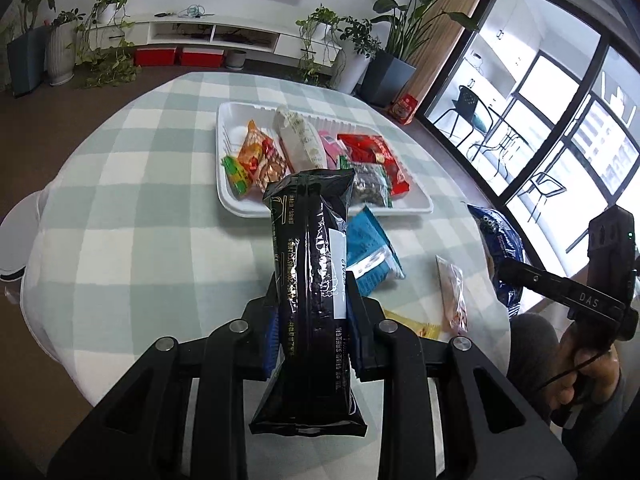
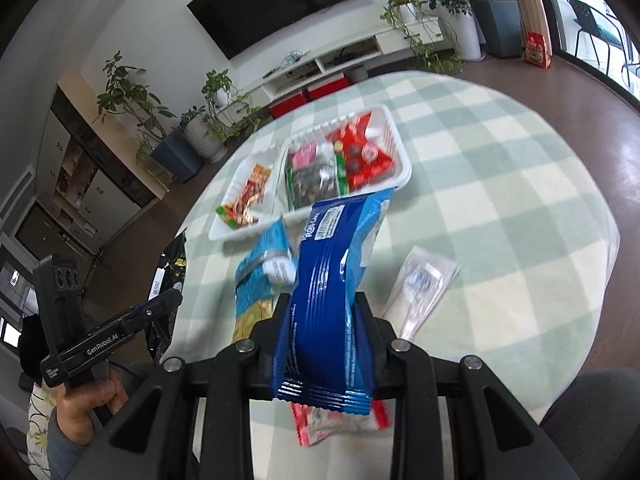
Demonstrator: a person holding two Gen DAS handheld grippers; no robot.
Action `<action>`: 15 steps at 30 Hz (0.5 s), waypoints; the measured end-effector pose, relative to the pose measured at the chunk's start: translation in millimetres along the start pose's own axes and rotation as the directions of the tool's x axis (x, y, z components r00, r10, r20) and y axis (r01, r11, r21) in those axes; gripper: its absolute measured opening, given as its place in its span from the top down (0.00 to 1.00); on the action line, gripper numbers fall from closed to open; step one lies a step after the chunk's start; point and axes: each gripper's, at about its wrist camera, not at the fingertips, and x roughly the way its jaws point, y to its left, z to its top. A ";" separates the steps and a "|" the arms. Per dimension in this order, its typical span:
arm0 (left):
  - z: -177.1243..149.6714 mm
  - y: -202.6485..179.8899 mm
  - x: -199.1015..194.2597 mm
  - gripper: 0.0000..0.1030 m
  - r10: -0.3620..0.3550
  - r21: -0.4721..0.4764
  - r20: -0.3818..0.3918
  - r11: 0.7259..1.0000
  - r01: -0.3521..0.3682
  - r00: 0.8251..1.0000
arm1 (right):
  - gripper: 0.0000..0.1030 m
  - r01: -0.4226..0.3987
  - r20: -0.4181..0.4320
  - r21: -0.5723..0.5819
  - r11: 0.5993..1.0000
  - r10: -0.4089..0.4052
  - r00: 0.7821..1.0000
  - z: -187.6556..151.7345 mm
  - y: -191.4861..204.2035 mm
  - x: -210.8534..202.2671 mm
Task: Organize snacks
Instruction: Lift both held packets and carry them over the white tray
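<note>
My left gripper (image 1: pixel 314 292) is shut on a long black snack packet (image 1: pixel 310 280), held above the checked table, short of the white tray (image 1: pixel 240 210). My right gripper (image 2: pixel 322 308) is shut on a blue snack packet (image 2: pixel 332 280), also held above the table near the tray (image 2: pixel 402 178). The tray holds several snacks: orange, white, pink, red and dark packets. The blue packet also shows at the right edge of the left wrist view (image 1: pixel 502 248).
Loose on the table lie a light-blue packet (image 1: pixel 370 252), a clear packet (image 1: pixel 452 292), a yellow packet (image 1: pixel 416 326) and a red-white packet (image 2: pixel 340 424). The round table edge falls off to the left and right. Plants and a TV shelf stand behind.
</note>
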 end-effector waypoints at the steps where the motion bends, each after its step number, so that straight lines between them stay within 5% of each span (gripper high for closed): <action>1: 8.1 0.7 -1.1 0.76 0.003 0.004 0.010 1.000 -0.003 1.000 | 0.69 -0.001 0.016 -0.004 1.000 0.001 1.000 7.6 -1.4 -2.8; 8: 76.8 -0.5 0.9 0.76 0.024 0.064 0.088 0.998 -0.029 0.996 | 0.69 0.011 0.139 -0.107 0.994 0.004 0.990 74.5 11.2 -17.8; 15: 130.7 -1.7 40.9 0.76 0.057 0.112 0.074 0.992 -0.065 0.996 | 0.69 -0.021 0.111 -0.214 0.977 0.046 0.993 127.8 36.6 25.0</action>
